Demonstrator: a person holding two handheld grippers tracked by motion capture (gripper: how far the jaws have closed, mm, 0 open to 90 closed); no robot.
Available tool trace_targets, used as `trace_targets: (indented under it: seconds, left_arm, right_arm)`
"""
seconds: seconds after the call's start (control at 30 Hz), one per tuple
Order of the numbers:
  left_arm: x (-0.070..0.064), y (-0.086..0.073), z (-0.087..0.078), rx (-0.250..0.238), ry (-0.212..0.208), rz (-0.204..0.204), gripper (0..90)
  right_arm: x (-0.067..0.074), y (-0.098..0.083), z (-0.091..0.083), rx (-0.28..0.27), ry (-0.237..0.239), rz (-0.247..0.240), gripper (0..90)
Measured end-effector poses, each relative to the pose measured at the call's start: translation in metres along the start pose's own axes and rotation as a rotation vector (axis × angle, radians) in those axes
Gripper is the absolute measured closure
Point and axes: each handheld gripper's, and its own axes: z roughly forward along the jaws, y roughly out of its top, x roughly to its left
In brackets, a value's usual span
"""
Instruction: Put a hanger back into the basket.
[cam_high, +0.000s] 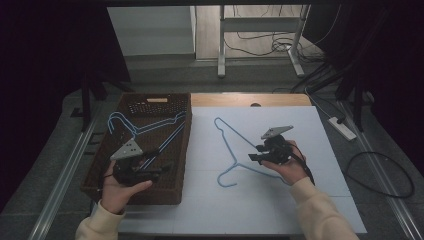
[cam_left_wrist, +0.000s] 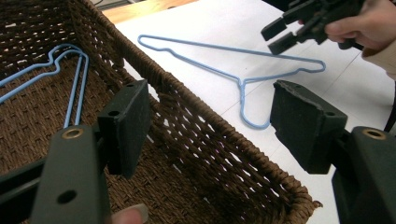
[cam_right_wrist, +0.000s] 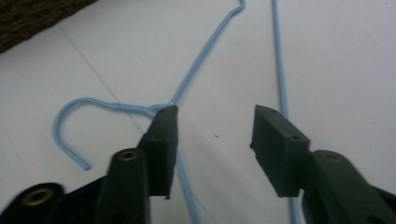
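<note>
While the right gripper (cam_right_wrist: 212, 140) hangs low over the white sheet (cam_high: 280, 200), its jaws stand apart with bare sheet between the pads and nothing gripped. One pad (cam_right_wrist: 161, 140) sits just over the neck of the loose blue hanger (cam_right_wrist: 201, 51); whether it touches the wire cannot be told. That hanger's hook curls away to one side of this pad, one arm runs on ahead of the pad and passes under it, and the long straight bar lies past the outer edge of the other pad. In the high view, the right gripper (cam_high: 257, 156) sits at the junction of the hanger (cam_high: 232, 145), which lies flat on the sheet, hook toward the person. The left gripper (cam_left_wrist: 210, 126) also has its jaws wide apart, holding nothing. One of its pads (cam_left_wrist: 126, 126) hangs inside the brown woven basket (cam_left_wrist: 201, 154), the other beyond the basket's near wall, so that wall runs through the gap. Two more blue hangers (cam_left_wrist: 70, 79) lie in the basket, ahead of the inner pad. Seen from above, the left gripper (cam_high: 157, 172) rests over the basket (cam_high: 100, 170), beside the sheet.
</note>
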Motion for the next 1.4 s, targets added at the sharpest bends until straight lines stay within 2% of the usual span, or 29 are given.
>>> trace_targets:
  seconds: [0.17, 0.23, 0.27, 0.53, 0.73, 0.8, 0.83, 0.93, 1.03, 1.23, 1.4]
  left_arm:
    - [0.0, 0.0, -0.001, -0.001, 0.0, 0.0, 30.0]
    - [0.001, 0.0, -0.002, -0.002, 0.0, 0.0, 30.0]
    - [0.001, -0.001, -0.002, -0.003, -0.001, 0.0, 30.0]
    - [0.001, -0.001, -0.003, -0.004, -0.001, 0.001, 30.1]
    - [0.001, 0.0, -0.003, -0.004, -0.003, 0.0, 30.1]
    - [0.001, -0.001, -0.002, -0.003, -0.004, 0.001, 30.1]
    - [0.0, 0.0, -0.002, -0.002, -0.003, 0.001, 30.1]
    - [-0.001, 0.0, -0.001, 0.0, -0.006, 0.003, 30.1]
    - [-0.001, 0.0, -0.001, 0.0, -0.006, 0.004, 30.1]
    - [0.0, -0.001, -0.002, -0.007, 0.003, 0.0, 30.4]
    - [-0.001, 0.0, -0.002, -0.01, 0.003, 0.001, 30.7]
  right_arm:
    - [-0.011, 0.005, 0.008, 0.063, -0.023, 0.011, 79.6]
    - [-0.016, 0.003, 0.011, 0.101, -0.014, 0.028, 88.4]
    - [-0.017, 0.001, 0.011, 0.117, -0.012, 0.027, 90.0]
    - [-0.014, -0.018, 0.005, 0.222, 0.002, -0.009, 90.0]
    - [-0.014, -0.041, -0.003, 0.279, 0.02, 0.002, 90.0]
    - [-0.011, -0.047, -0.004, 0.288, 0.041, 0.004, 90.0]
    - [-0.01, -0.049, -0.005, 0.278, 0.034, -0.003, 90.0]
    - [-0.01, -0.051, -0.008, 0.27, 0.041, 0.01, 90.0]
    - [-0.008, -0.054, -0.01, 0.271, 0.069, 0.022, 90.0]
    - [0.009, -0.059, -0.012, 0.282, 0.138, 0.019, 90.0]
    - [0.034, -0.063, -0.011, 0.283, 0.205, -0.008, 90.0]
